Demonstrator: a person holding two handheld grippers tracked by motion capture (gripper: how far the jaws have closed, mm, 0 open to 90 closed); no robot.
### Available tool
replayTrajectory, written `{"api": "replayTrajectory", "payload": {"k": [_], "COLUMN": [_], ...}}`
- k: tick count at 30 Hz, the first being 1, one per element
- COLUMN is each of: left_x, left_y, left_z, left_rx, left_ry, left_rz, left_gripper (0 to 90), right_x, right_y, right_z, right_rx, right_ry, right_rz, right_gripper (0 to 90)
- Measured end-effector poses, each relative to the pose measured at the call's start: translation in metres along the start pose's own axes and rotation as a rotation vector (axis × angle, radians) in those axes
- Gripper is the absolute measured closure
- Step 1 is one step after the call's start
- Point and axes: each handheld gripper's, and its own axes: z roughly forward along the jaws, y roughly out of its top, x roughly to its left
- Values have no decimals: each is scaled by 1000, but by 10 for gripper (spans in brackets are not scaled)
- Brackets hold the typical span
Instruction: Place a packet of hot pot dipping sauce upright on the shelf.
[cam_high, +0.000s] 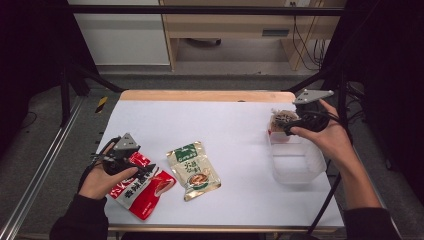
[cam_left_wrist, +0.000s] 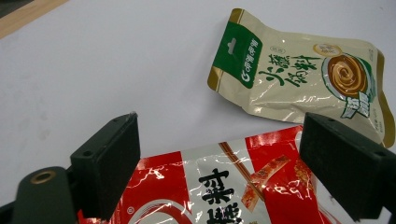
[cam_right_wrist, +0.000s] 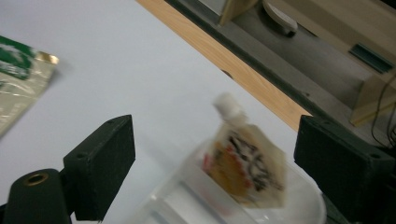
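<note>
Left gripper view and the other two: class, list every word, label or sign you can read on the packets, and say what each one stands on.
"G" with white characters too small to make out: green header of the beige pouch.
Large dark brush characters: same pouch, not legible.
Big black characters, cut off by the frame: red packet.
Spouted pouch in the clear tub: print blurred, unreadable.
</note>
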Motion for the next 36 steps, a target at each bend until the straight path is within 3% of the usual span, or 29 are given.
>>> {"api": "replayTrajectory", "payload": {"k": [2,5,7,14,19,22,24,26,28,36], "left_x": [-1,-3,-4,-5,-6,-7,-7,-7,-8,-8], "left_y": [1,2,3,3,5,8,10,13,17,26], "left_z": [1,4,4,8,12,15,18,22,27,43], "left_rx": [2,1,5,8,8,9,7,10,10,18], "left_ry": [0,-1,-2,4,7,6,3,0,-12,-27], "left_rz": [4,7,14,13,17,25,30,38,46,63], "left_gripper": [122,121,118,115,116,123,127,130,135,153], "right_x": [18,46,62,116,151,172,183,194,202,214], "right_y": [4,9,11,7,1,0,-1,-4,-9,-31], "right_z": [-2,0,4,32,55,68,74,80,85,92], "right_rx": [-26,-45,-52,-1,-11,-12,-36,-51,-48,-32], "right_ry": [19,79,95,143,171,190,213,196,177,156], "right_rz": [-25,-13,-17,-4,37,26,36,39,12,40], "right_gripper": [137,132,134,152,164,164,167,173,175,178]}}
